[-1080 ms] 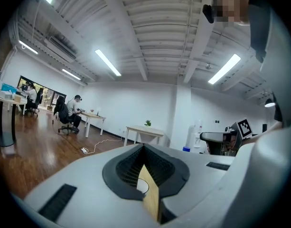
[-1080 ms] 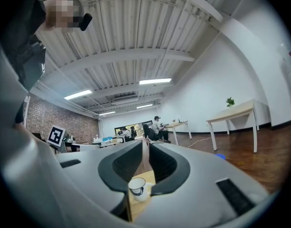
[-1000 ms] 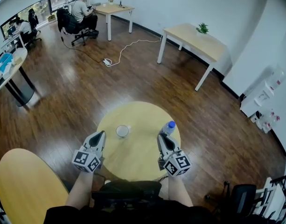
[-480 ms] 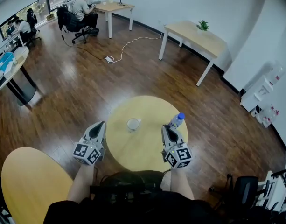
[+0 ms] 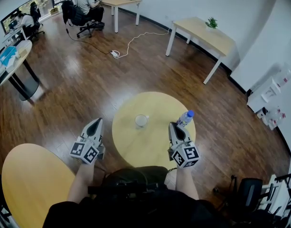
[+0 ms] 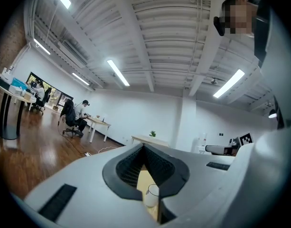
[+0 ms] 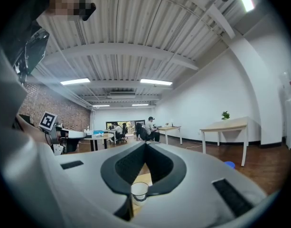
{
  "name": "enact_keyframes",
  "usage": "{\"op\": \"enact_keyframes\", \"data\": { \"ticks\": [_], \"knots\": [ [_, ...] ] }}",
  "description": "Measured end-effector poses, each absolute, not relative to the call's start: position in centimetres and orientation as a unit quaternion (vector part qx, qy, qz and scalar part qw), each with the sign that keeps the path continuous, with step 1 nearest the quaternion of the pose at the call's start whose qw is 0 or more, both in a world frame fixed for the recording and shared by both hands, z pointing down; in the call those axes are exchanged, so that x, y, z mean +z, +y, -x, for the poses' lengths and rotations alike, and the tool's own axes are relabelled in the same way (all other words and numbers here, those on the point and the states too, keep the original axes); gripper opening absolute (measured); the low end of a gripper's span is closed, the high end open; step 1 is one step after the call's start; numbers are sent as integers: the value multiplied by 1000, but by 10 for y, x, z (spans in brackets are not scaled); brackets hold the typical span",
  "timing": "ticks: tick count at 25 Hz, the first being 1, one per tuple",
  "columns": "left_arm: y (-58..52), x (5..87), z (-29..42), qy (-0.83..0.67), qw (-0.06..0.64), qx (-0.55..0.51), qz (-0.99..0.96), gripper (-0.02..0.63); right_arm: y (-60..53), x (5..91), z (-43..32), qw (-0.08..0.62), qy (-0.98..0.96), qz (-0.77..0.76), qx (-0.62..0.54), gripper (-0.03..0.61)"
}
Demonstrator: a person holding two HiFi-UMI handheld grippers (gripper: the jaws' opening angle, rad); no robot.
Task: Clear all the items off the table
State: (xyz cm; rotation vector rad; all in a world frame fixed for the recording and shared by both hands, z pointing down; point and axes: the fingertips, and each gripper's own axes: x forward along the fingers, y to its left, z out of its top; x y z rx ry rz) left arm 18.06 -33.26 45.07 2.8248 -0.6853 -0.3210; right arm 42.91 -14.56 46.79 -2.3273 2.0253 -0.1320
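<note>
A round yellow table stands in front of me. A clear glass cup stands near its middle, and a water bottle with a blue cap stands upright at its right edge. My left gripper is shut and empty, over the floor just left of the table. My right gripper is shut and empty, over the table's right side, close beside the bottle. In the left gripper view the cup shows below the shut left gripper. In the right gripper view the cup shows below the shut right gripper.
A second round yellow table is at the lower left. A rectangular table with a plant, a white cable on the wood floor, a white cabinet and a dark chair lie around. People sit at desks far back.
The head view has shifted, so the table now lies more to the right. My left gripper has gone from over the table's left edge to beside it. The right gripper stays by the bottle.
</note>
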Motion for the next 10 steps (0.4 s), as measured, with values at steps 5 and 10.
{"op": "enact_keyframes", "data": {
  "ticks": [5,10],
  "knots": [
    [-335,452,-163,-247,133,-116,-953,2,-142,466,-430,33,663,746,-49,0],
    [-350,462,-143,-266,136,-114,-948,2,-149,457,-432,28,667,744,-37,0]
  ]
}}
